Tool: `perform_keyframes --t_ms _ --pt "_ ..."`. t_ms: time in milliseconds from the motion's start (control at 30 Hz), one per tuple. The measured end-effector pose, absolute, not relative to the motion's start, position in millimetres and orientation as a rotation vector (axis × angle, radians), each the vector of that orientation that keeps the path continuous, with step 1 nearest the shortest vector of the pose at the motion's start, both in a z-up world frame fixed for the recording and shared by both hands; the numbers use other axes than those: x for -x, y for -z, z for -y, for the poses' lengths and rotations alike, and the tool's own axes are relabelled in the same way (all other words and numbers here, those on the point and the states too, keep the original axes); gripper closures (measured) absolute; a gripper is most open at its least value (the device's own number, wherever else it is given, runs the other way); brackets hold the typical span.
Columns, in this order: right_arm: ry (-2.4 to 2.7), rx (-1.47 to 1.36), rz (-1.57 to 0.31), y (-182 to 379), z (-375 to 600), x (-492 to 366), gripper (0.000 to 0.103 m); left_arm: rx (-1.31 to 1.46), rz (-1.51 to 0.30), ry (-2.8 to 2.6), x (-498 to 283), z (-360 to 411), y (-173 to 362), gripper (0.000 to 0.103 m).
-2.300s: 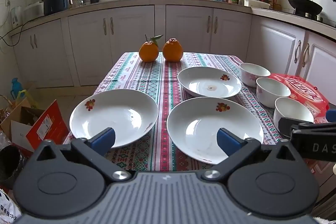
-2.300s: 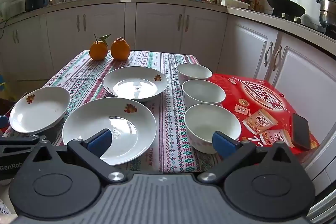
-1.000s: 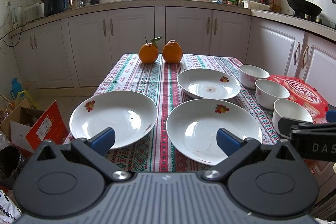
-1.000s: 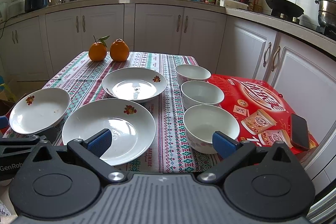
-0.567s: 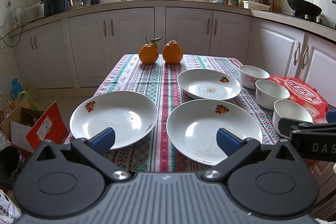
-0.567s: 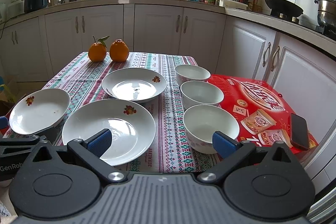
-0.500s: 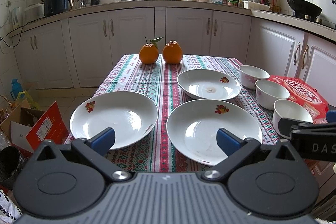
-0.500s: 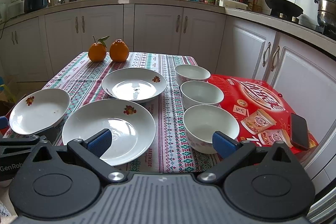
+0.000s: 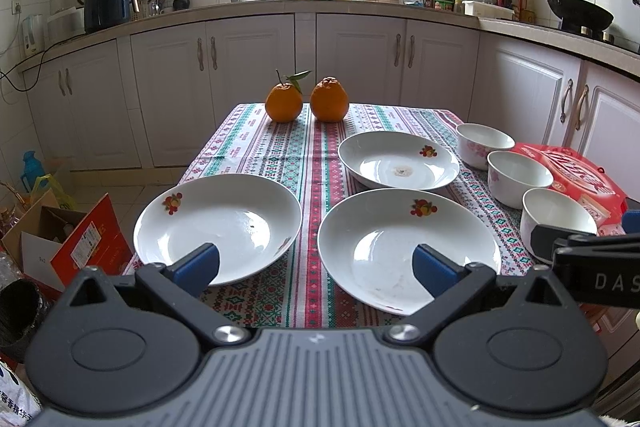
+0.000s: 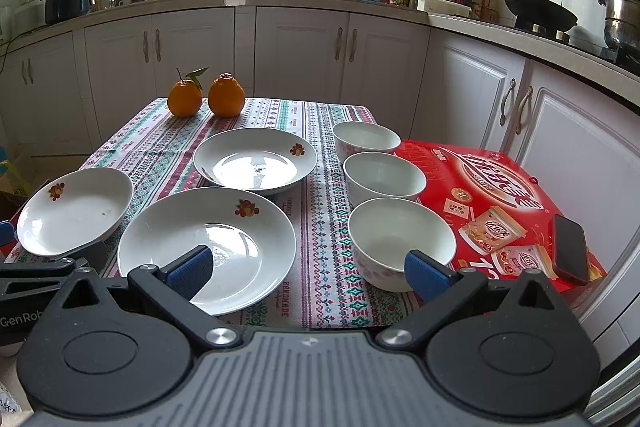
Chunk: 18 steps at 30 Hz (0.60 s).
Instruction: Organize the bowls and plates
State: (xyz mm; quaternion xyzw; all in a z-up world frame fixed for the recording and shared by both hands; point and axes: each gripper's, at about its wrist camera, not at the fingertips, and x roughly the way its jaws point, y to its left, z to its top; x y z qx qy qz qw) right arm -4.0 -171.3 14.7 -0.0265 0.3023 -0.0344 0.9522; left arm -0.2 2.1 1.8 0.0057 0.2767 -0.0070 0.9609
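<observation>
Grippers hang side by side at the near edge of the table, both with jaws spread wide and nothing between them. The left gripper [image 9: 316, 267] has its blue pads over the near rims of two plates: the left plate [image 9: 218, 227] and the near plate [image 9: 408, 247], which lie apart on the patterned tablecloth [image 9: 308, 163]. The right gripper [image 10: 306, 271] spans from the near plate [image 10: 208, 247] to the nearest bowl [image 10: 400, 239], touching neither as far as can be seen. From the right wrist view the left plate [image 10: 74, 211] sits at the table's left edge, above the dark body of the other tool.

Behind the near plate lies the far plate [image 10: 256, 161], close to it, rims nearly meeting. To the right, three bowls stand upright in a row running away from the camera: the nearest bowl, then the middle bowl [image 10: 384, 179], then the far bowl [image 10: 366, 139], each just beside the next. A red box [image 10: 492, 195] lies right beside the bowls, with a dark phone [image 10: 570, 249] on its near corner.

At the table's far end stand two oranges [image 9: 306, 101], close together. Beyond are white cabinets [image 9: 248, 67] and a cluttered counter, with a wok [image 10: 532, 13] on the right.
</observation>
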Motion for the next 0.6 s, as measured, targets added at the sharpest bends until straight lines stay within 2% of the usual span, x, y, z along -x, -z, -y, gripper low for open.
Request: perform_keyframes --t_ms 600 --pt "0.021 0.089 -0.621 -18 165 -10 0.000 -0.020 -0.577 0.018 -11 -7 0 0.001"
